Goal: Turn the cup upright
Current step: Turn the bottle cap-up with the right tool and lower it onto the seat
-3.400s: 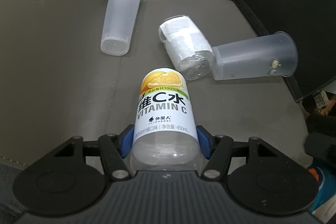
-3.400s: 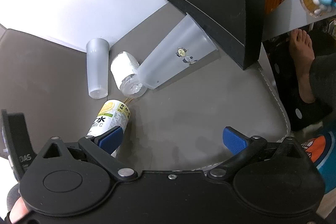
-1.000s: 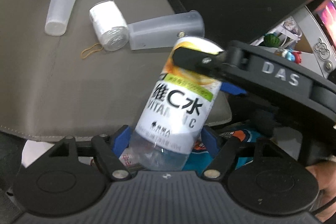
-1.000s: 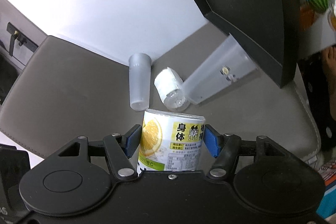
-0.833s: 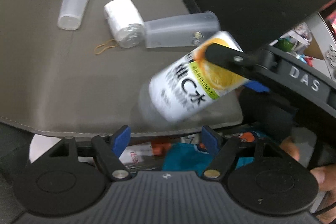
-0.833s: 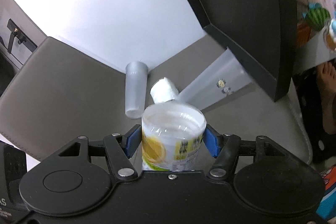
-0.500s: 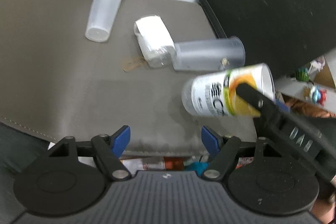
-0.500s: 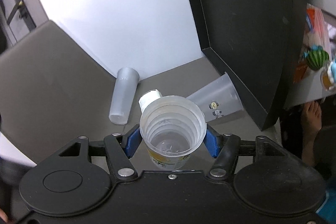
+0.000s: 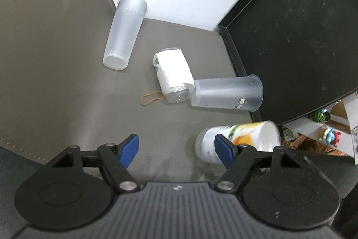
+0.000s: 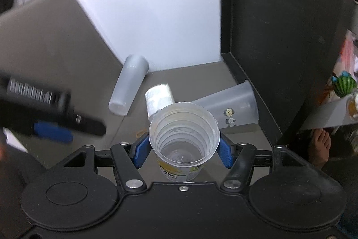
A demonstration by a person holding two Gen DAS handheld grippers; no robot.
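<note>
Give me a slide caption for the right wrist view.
Right gripper clamps the orange-label cup mouth-up above the grey surface.

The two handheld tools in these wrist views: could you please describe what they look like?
Both the left tool and the right tool share one design: matte black linkage arms with silver pivot screws, round black discs either side, and blue pads on the fingertips. The left body is ribbed dark grey, the right plain black. No cables or sleeves show.
</note>
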